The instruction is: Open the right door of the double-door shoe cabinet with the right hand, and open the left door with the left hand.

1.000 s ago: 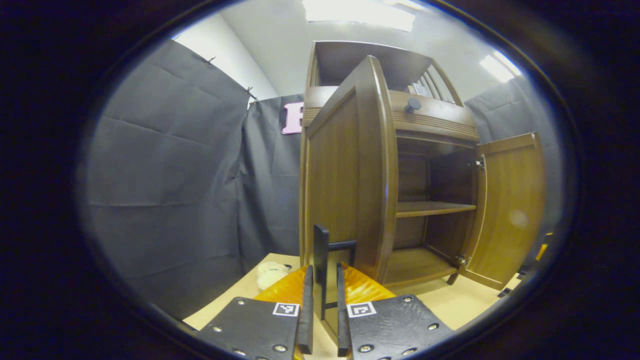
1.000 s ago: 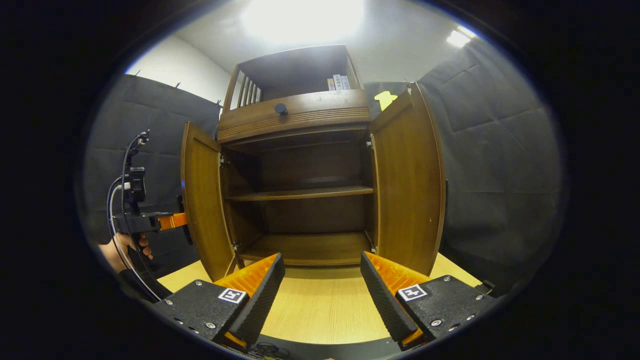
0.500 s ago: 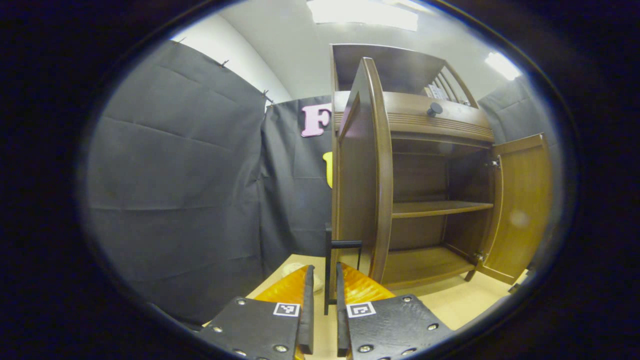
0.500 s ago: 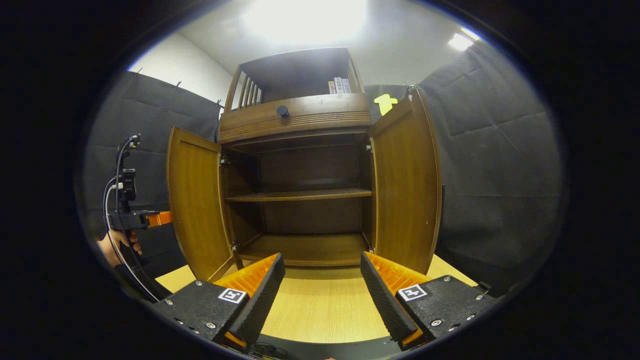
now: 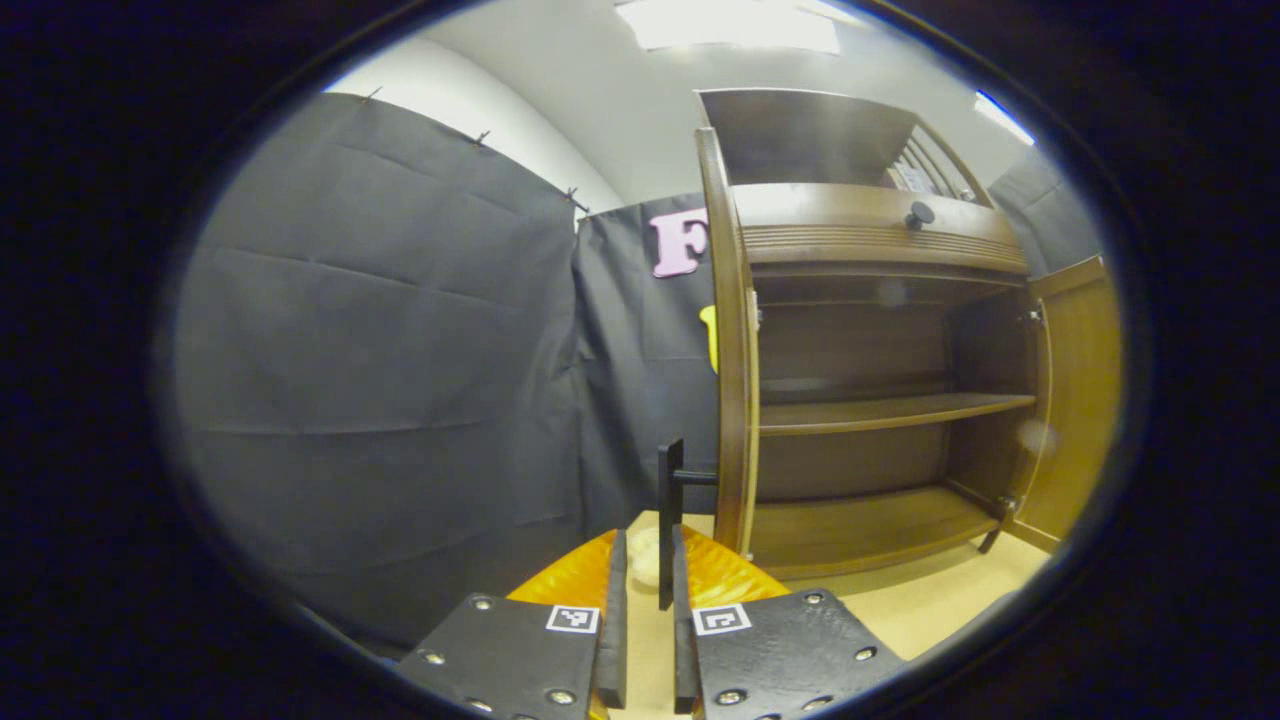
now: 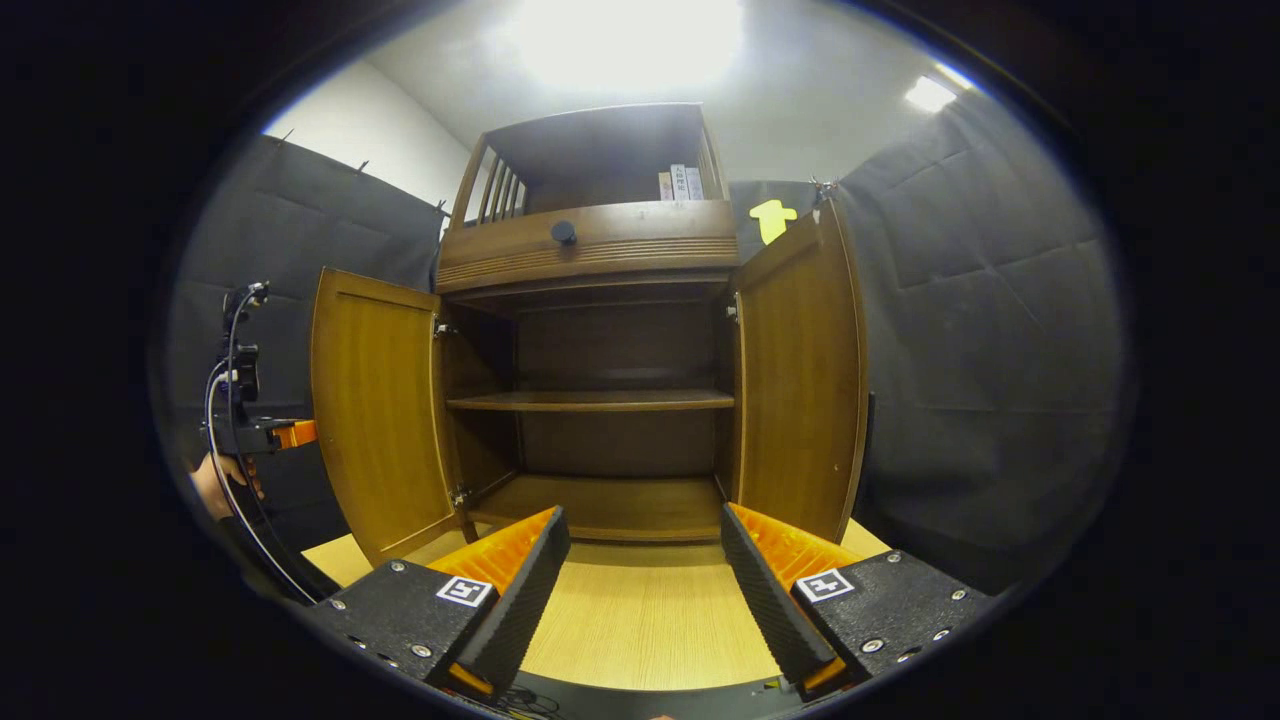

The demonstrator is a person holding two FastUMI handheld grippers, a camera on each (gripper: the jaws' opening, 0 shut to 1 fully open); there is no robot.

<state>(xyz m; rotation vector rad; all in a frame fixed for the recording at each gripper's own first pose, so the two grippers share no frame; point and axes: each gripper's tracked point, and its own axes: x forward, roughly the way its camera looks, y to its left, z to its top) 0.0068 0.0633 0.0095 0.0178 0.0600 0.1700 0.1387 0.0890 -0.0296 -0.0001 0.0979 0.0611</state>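
Your left hand-held gripper (image 5: 645,610): fingers nearly pressed together, pinching black handle (image 5: 669,520) of left door (image 5: 736,400). Door edge-on just ahead, swung wide. Your right hand-held gripper (image 6: 645,580): fingers spread, holding nothing, above worktop (image 6: 640,620). Cabinet (image 6: 600,350) straight ahead, right door (image 6: 800,380) open ahead-right. Shelf (image 6: 590,400) inside bare.

Shoe cabinet (image 6: 600,400), both doors wide open, shelves bare.
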